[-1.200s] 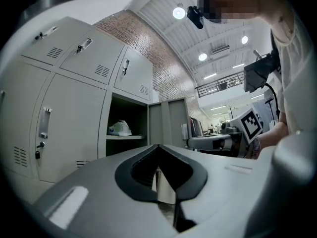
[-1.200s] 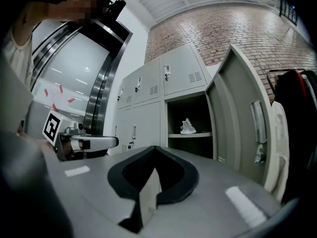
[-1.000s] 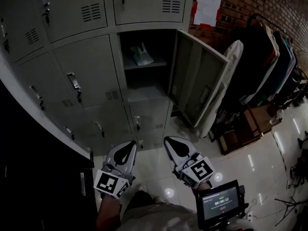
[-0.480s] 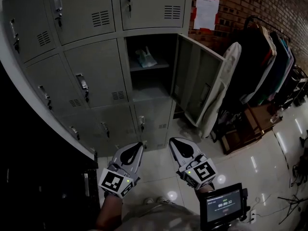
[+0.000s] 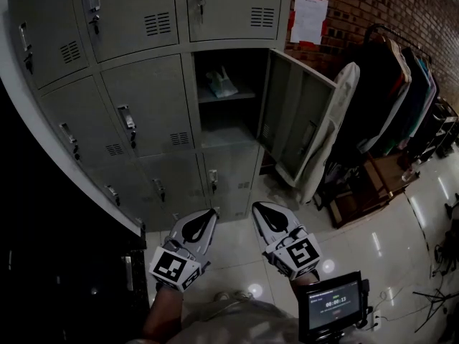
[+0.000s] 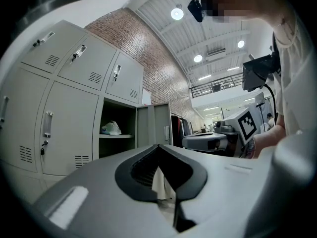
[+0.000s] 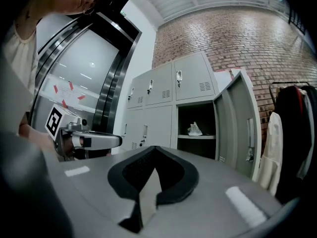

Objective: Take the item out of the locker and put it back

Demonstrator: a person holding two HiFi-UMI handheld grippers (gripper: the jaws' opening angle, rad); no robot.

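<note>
A bank of grey metal lockers [image 5: 143,113] stands in front of the person, against a red brick wall [image 5: 366,6]. One compartment in the right-hand column is open, its grey door [image 5: 297,124] swung out to the right. Inside, a small pale, crumpled item [image 5: 224,84] lies on the compartment's upper shelf [image 5: 228,97], with dark space below it. Both gripper views show the same item on that shelf [image 6: 111,128] [image 7: 194,129], well apart from either gripper.

The left gripper [image 5: 208,215] and the right gripper [image 5: 262,210] are held side by side low in the head view, over the glossy pale tiled floor [image 5: 237,260], pointing toward the lockers. In the left gripper view the jaws of the left gripper [image 6: 158,147] are together at the tips, with nothing clamped between them. In the right gripper view the right gripper [image 7: 156,148] shows its jaws closed in the same way, and they too hold nothing. Each gripper appears in the other's view, with its square-marker cube facing the camera.

To the right of the open door a pale cloth-covered board [image 5: 336,120] leans upright, and beyond it dark garments hang on a clothes rack [image 5: 401,84]. White paper sheets [image 5: 310,16] are pinned to the brick wall. A small lit screen [image 5: 331,303] sits below the right gripper.
</note>
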